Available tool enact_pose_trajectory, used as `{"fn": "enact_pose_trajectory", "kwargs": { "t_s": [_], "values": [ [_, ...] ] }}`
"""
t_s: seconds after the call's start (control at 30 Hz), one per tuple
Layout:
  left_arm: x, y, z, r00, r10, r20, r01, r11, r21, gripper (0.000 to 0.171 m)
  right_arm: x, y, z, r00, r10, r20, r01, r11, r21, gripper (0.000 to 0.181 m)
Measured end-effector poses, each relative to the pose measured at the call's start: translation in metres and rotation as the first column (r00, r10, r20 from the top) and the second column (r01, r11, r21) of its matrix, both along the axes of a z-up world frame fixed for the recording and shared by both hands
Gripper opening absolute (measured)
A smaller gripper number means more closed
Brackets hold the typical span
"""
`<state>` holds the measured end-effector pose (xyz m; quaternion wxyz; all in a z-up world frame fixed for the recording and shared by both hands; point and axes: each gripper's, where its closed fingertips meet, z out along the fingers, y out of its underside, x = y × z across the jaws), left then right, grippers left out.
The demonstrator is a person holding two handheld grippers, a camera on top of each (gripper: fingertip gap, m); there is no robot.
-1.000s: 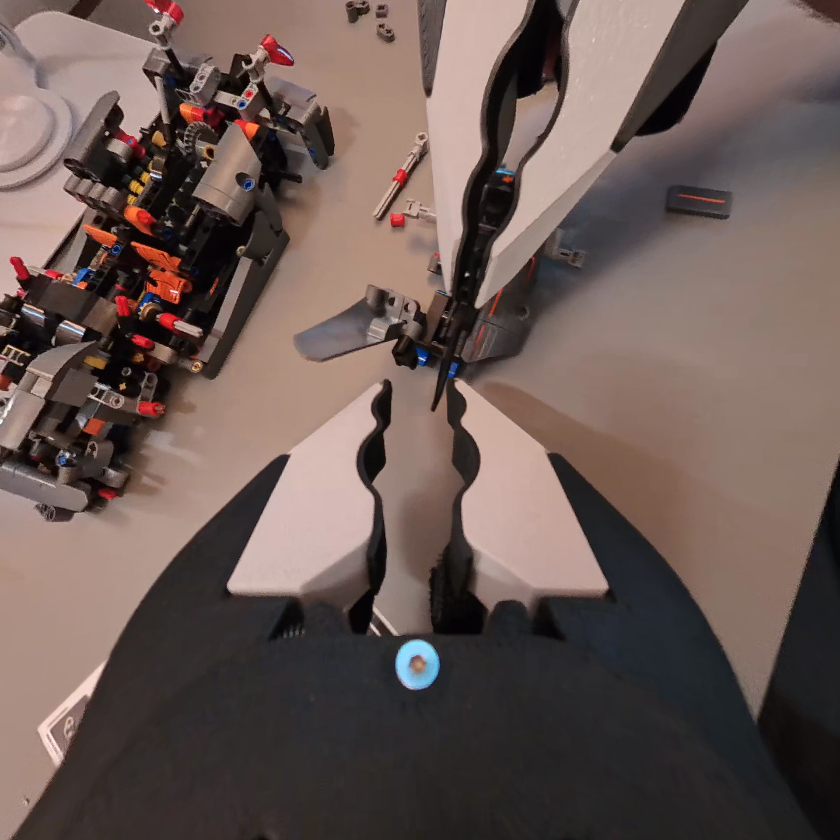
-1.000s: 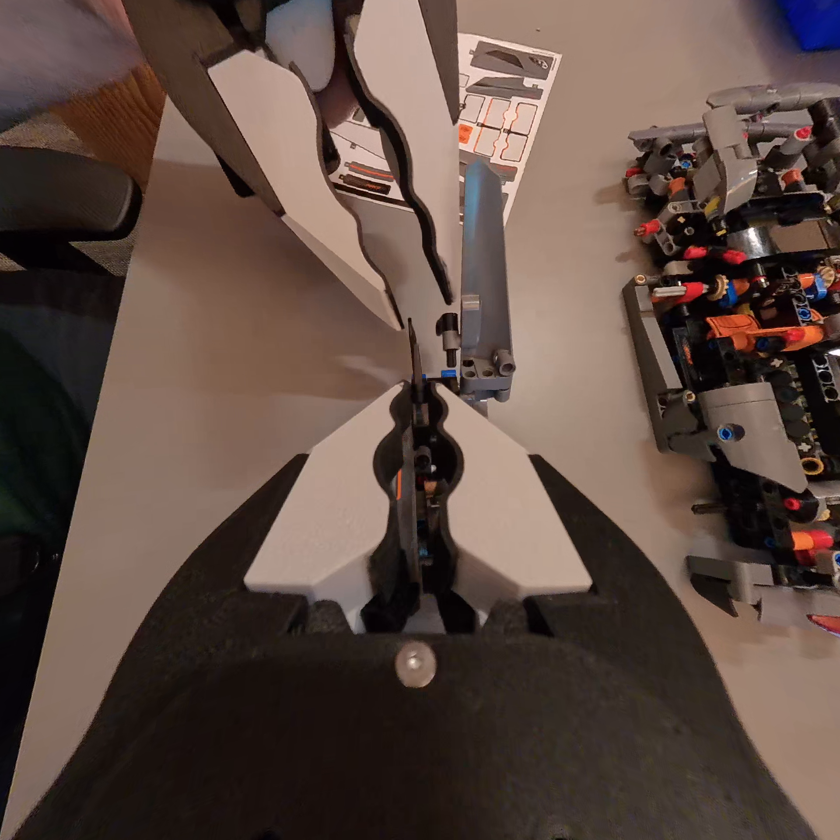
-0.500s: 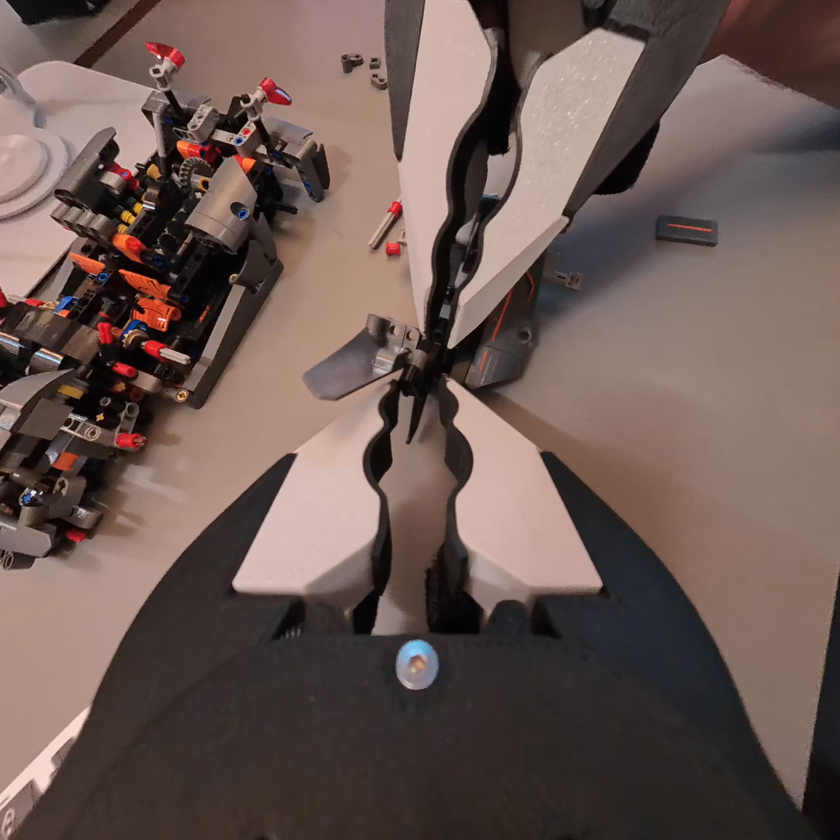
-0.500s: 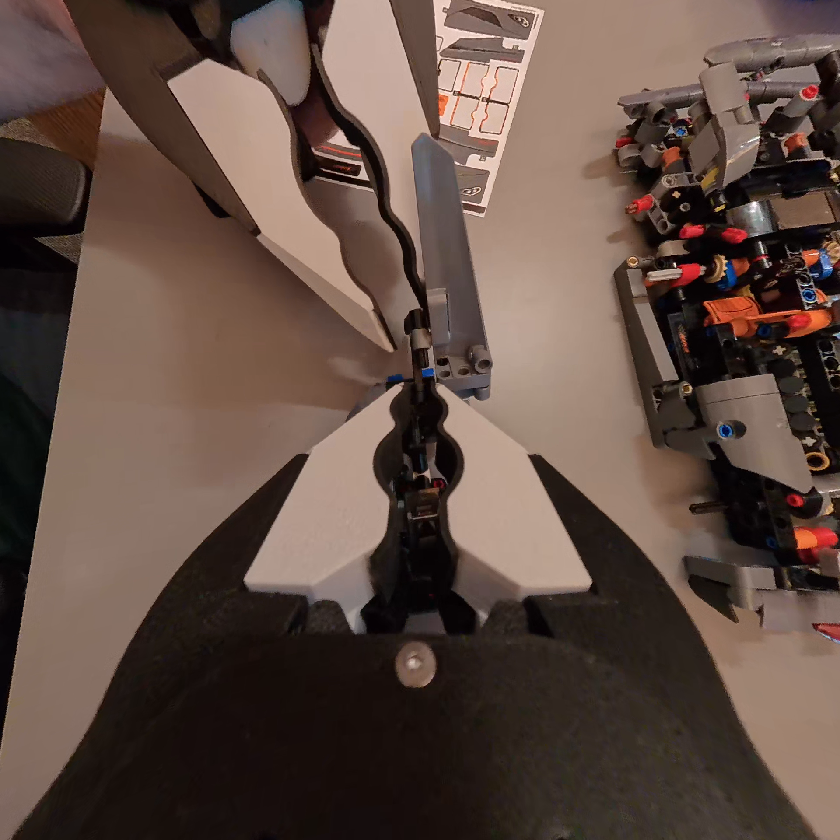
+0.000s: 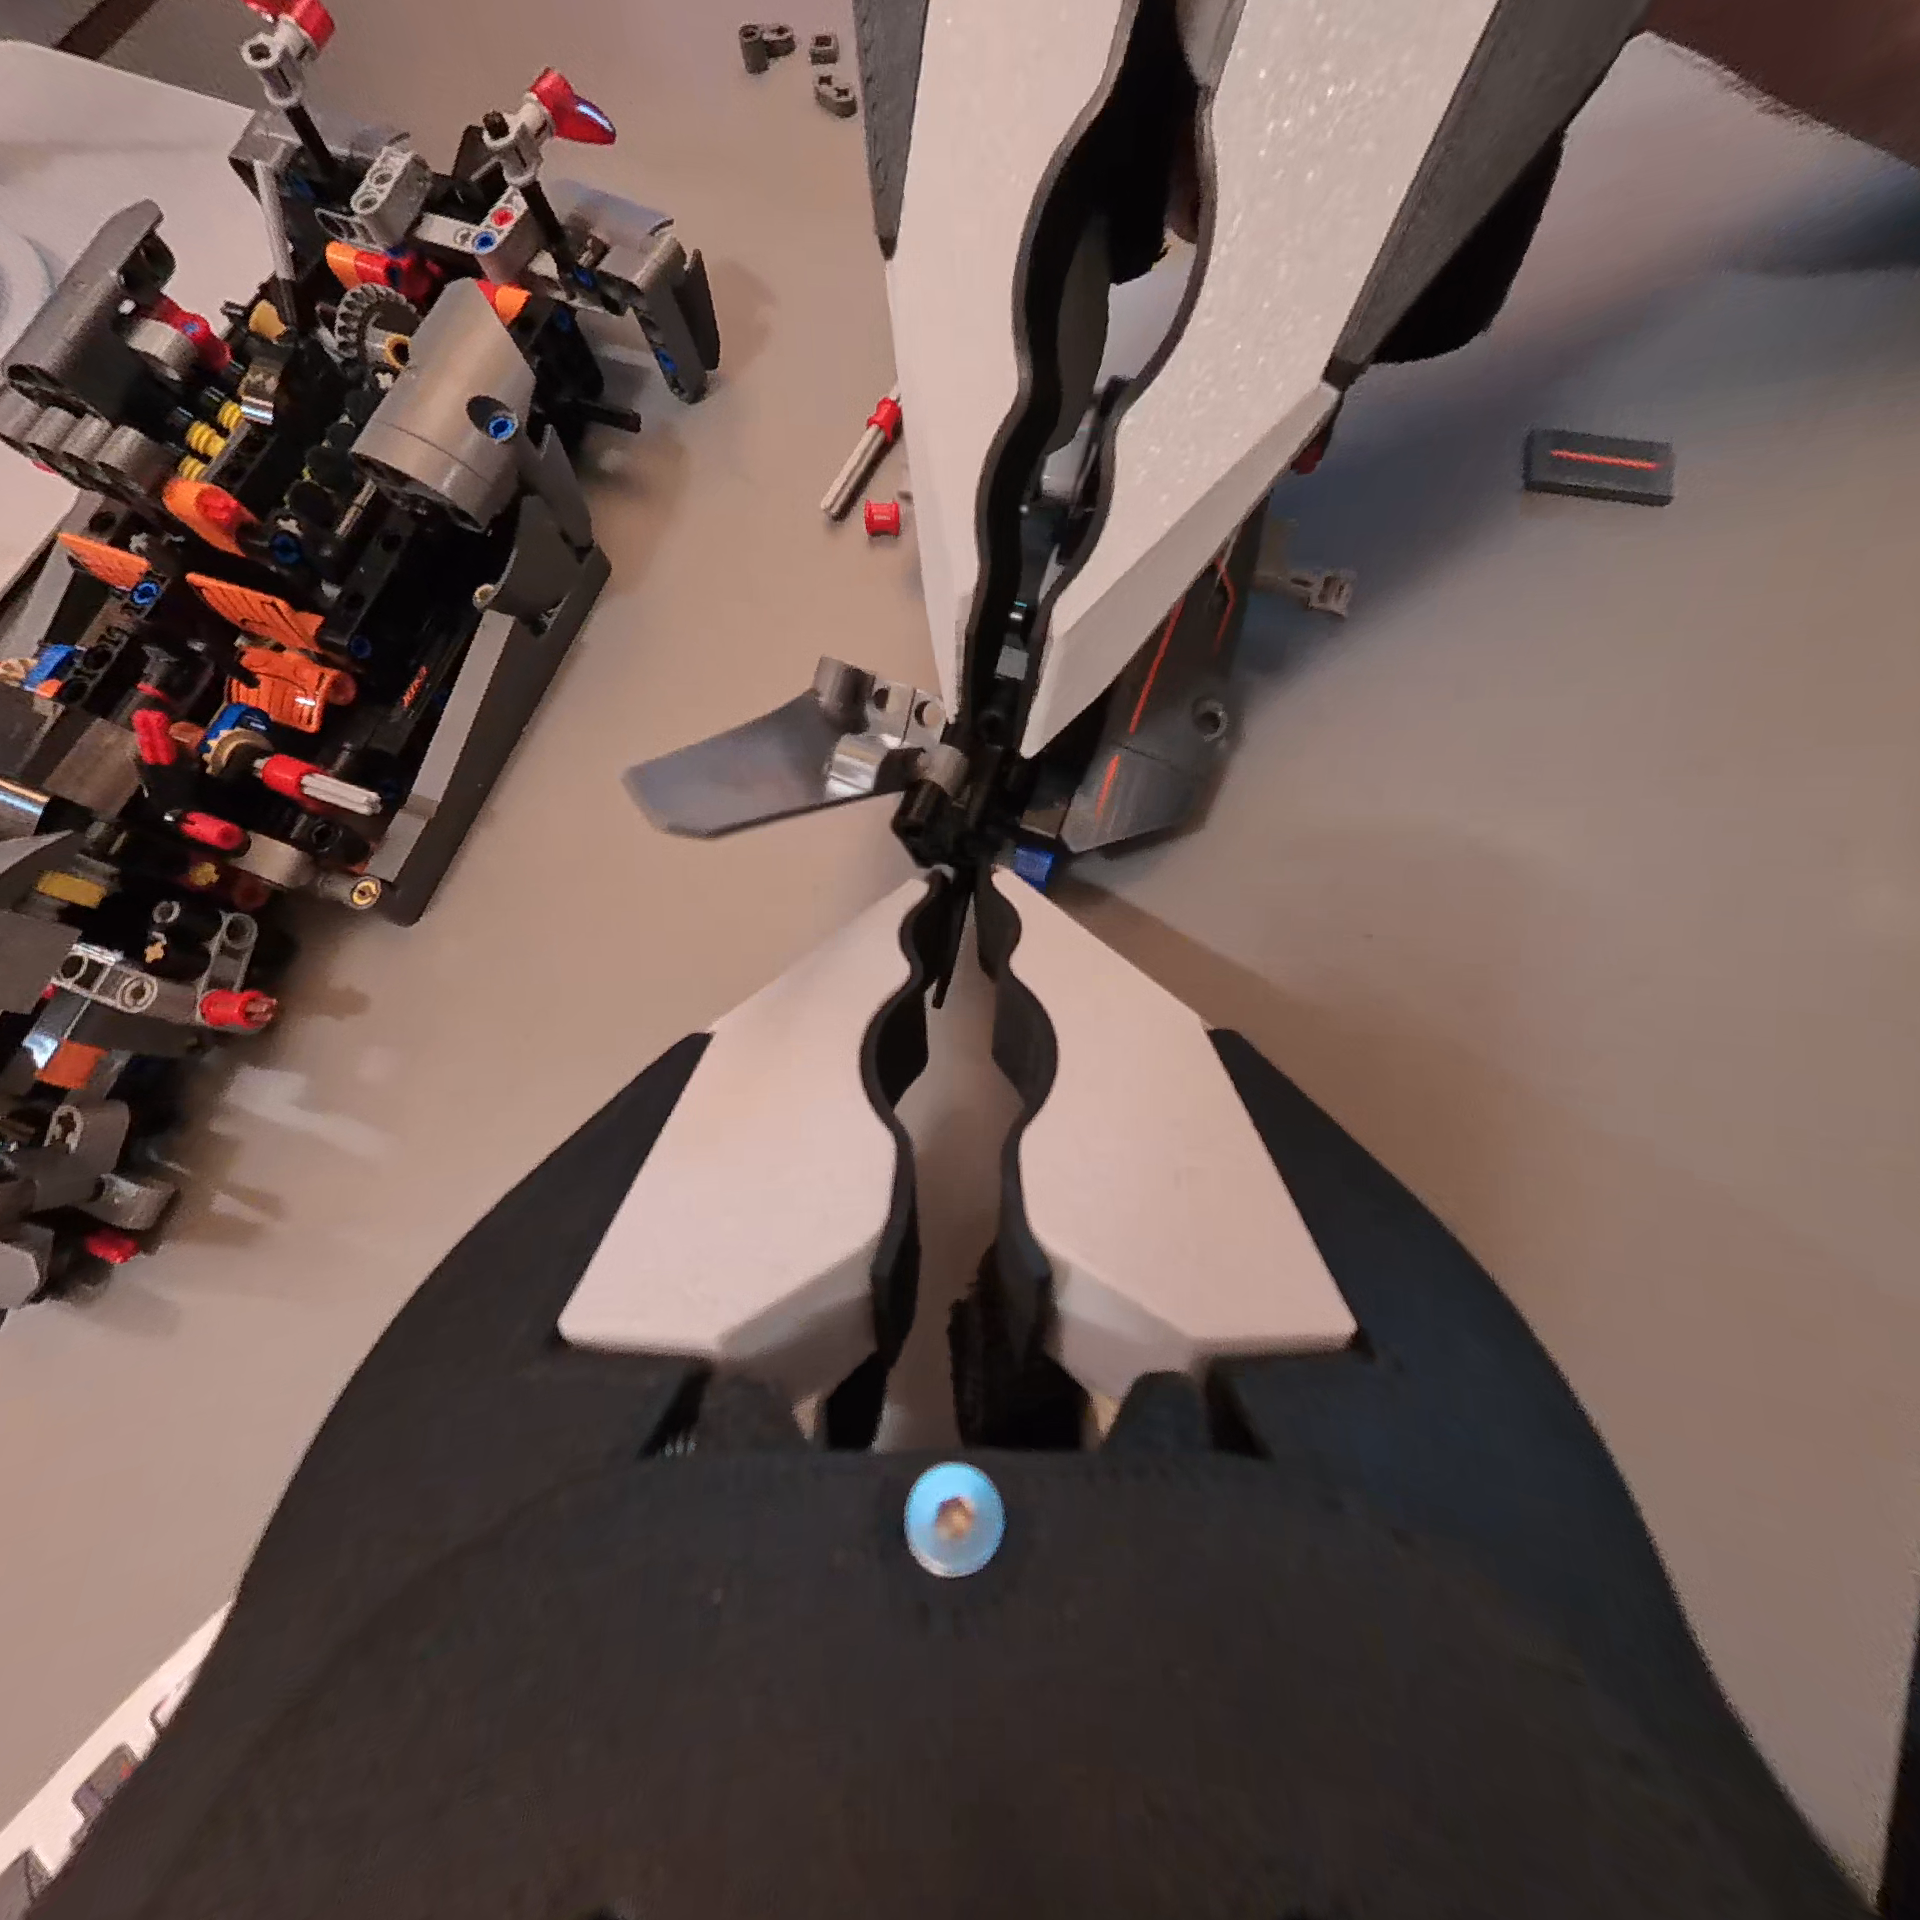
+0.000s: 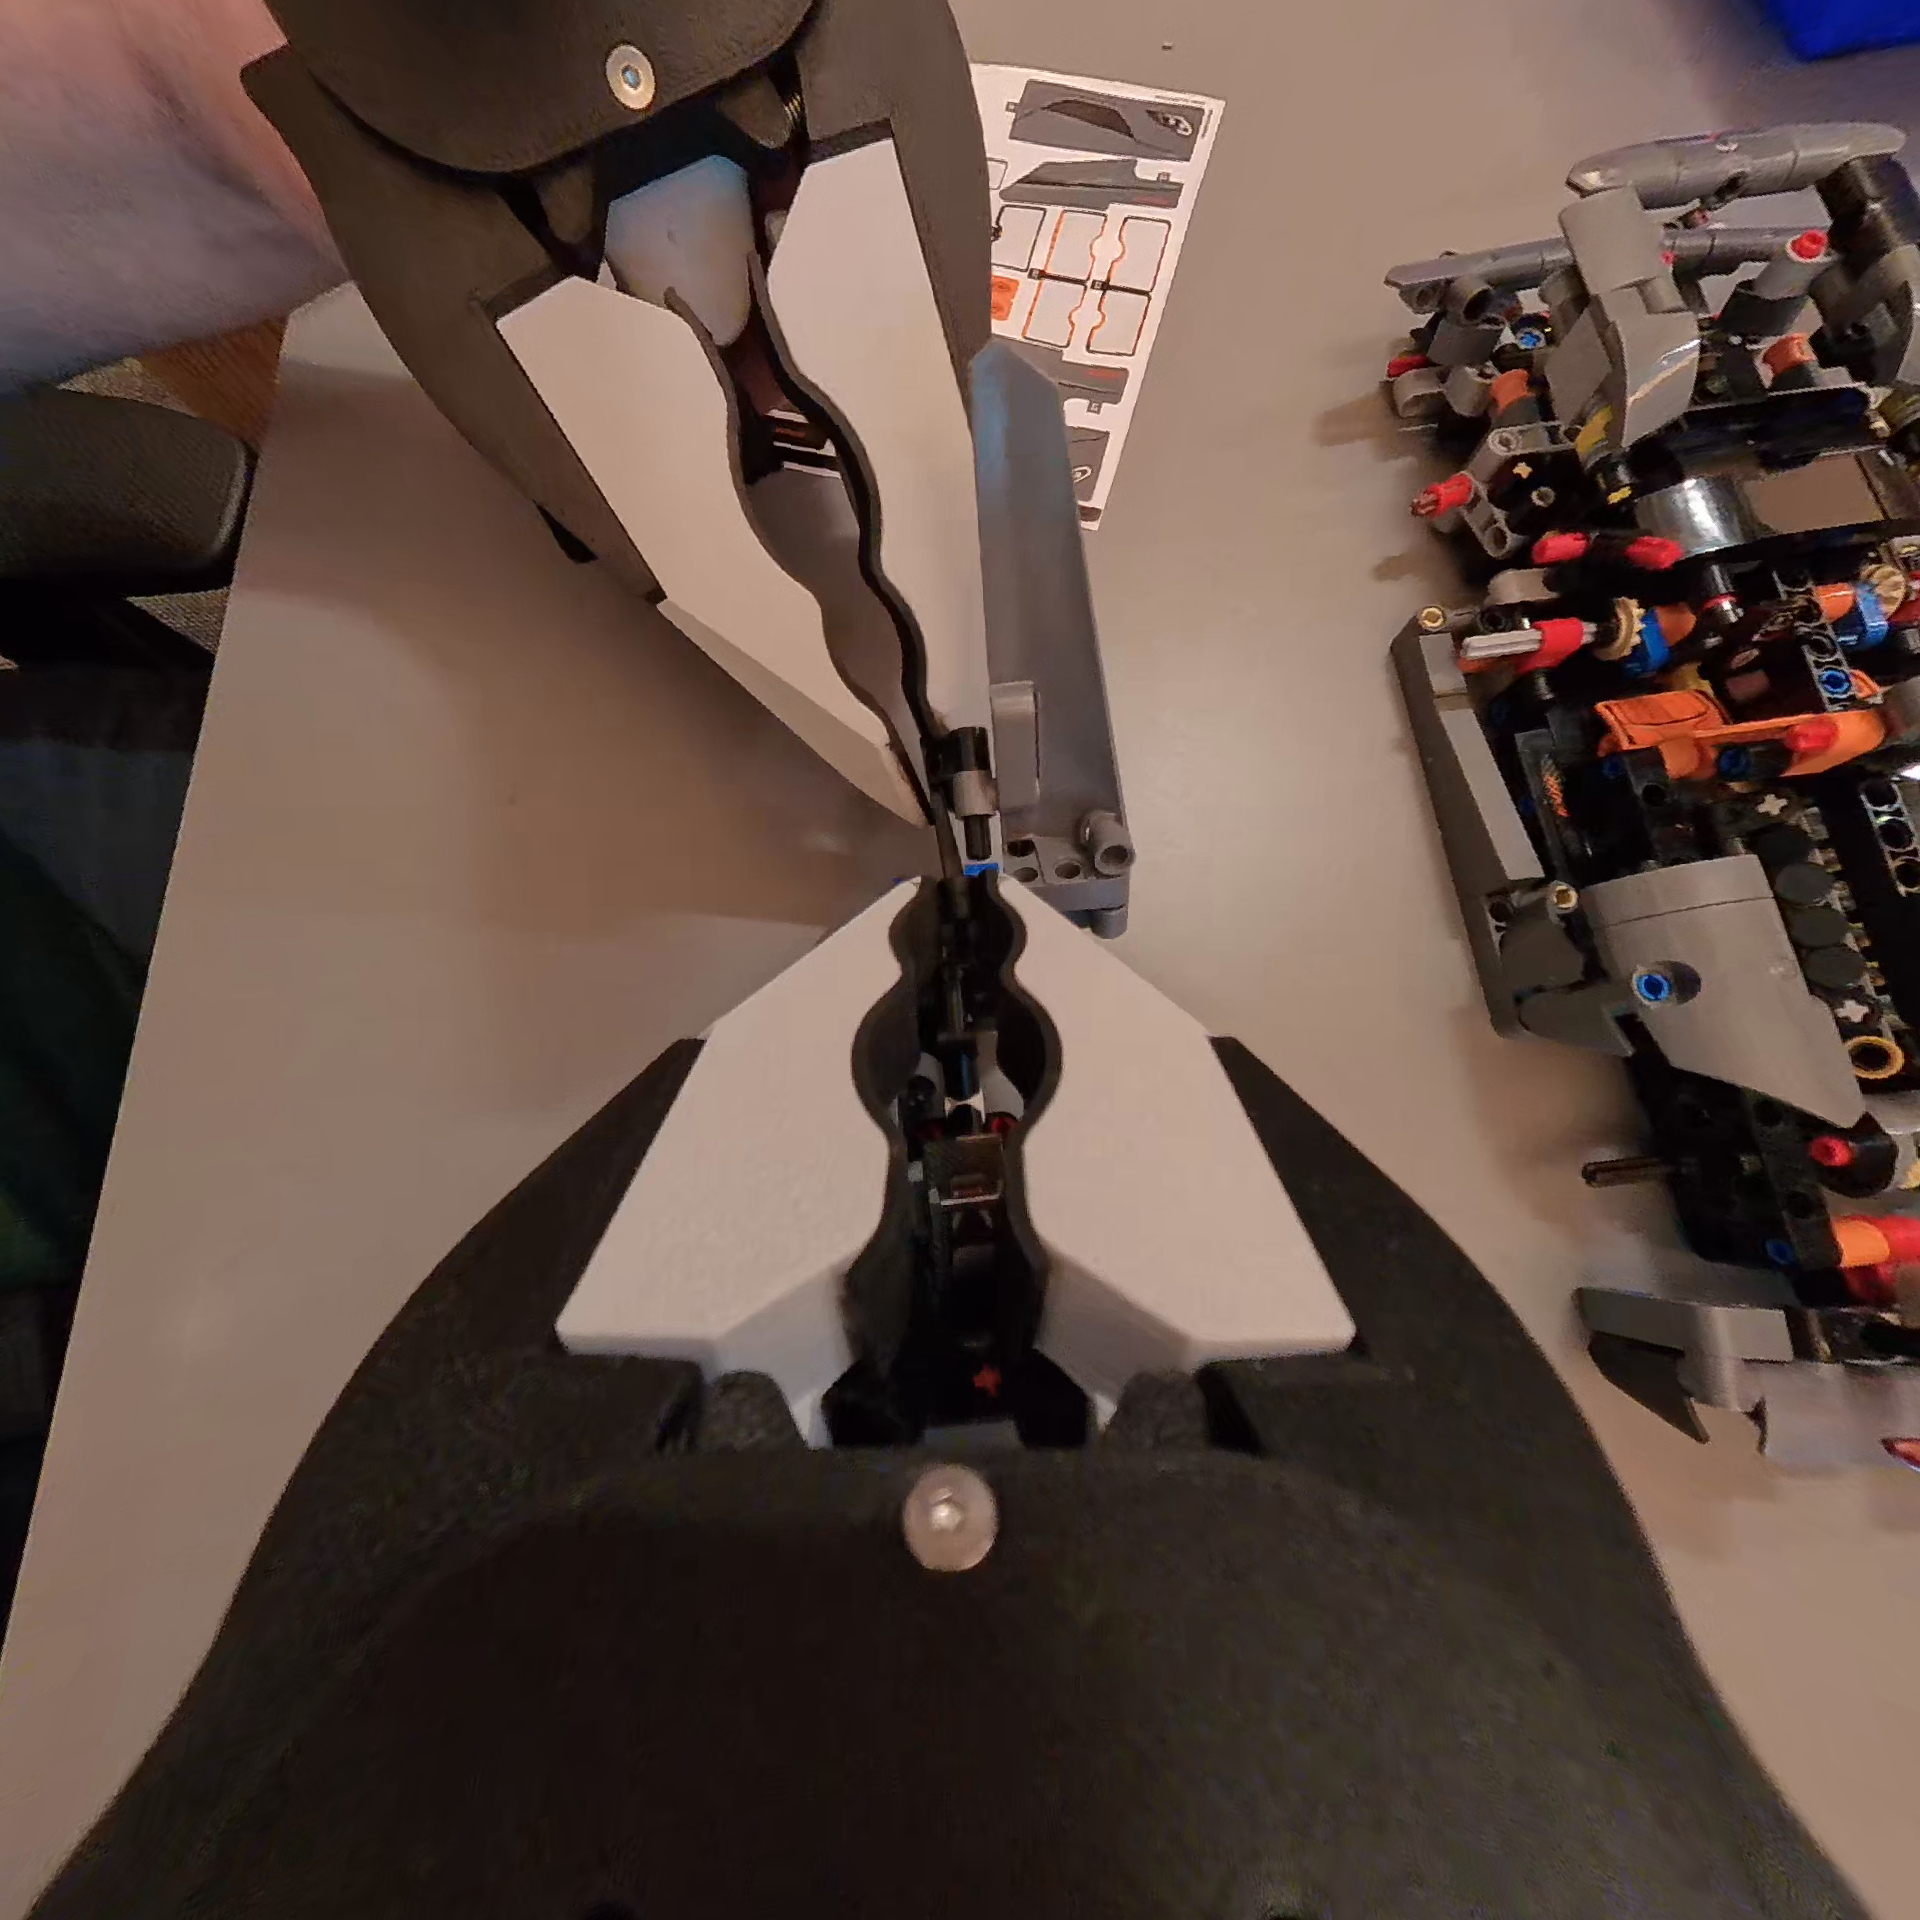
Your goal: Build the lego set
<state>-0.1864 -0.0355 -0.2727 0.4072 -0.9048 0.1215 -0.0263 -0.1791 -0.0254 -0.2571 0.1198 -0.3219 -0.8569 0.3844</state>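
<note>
Sub-assembly (image 6: 961,1039), a small dark cluster of beams and pins with a long grey panel (image 6: 1039,582) projecting from it, held clear above the grey table (image 5: 1558,1039), over its middle. In the left wrist view the same panel (image 5: 748,764) fans out to one side, with a dark sloped panel bearing red lines (image 5: 1164,748) behind the joint.

Right gripper (image 6: 958,883): fingers drawn together and clamped on the dark beams of the sub-assembly, which fill the gap between them along their whole length.

Left gripper (image 5: 961,888): fingers nearly together, pinching a thin black edge that juts from the sub-assembly toward it. The two grippers meet almost tip to tip at this joint.

Step in hand, as judged: seating or aligning a small black connector (image 6: 966,774) at the base of the grey panel, one gripper steadying while the other presses. The next move calls for a short, straight push along the pin axis with the right grip kept firm; a slanted push would likely twist the panel off.

Partly built vehicle chassis (image 5: 270,540), in grey, black, orange and red, lying toward one table edge. Loose axle with red bush (image 5: 862,462), small black tile with a red line (image 5: 1598,468) and sticker sheet (image 6: 1101,208) scattered around it.
</note>
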Motion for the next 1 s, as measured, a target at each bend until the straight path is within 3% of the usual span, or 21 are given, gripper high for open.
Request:
{"fn": "enact_pose_trajectory", "kwargs": {
  "t_s": [0.53,1.0],
  "values": [
    [0.0026,0.0005,0.0018,0.996,-0.075,0.057,0.075,0.997,-0.004,0.0,0.0018,0.0074,0.0015,0.999,0.016,-0.032,-0.014,0.998,0.054,0.008],
    [0.0037,0.0002,0.0003,0.988,-0.156,0.009,0.157,0.987,-0.044,0.0,0.0002,0.0045,-0.0022,0.999,0.041,-0.024,-0.039,0.996,0.076,0.005]
  ]
}}
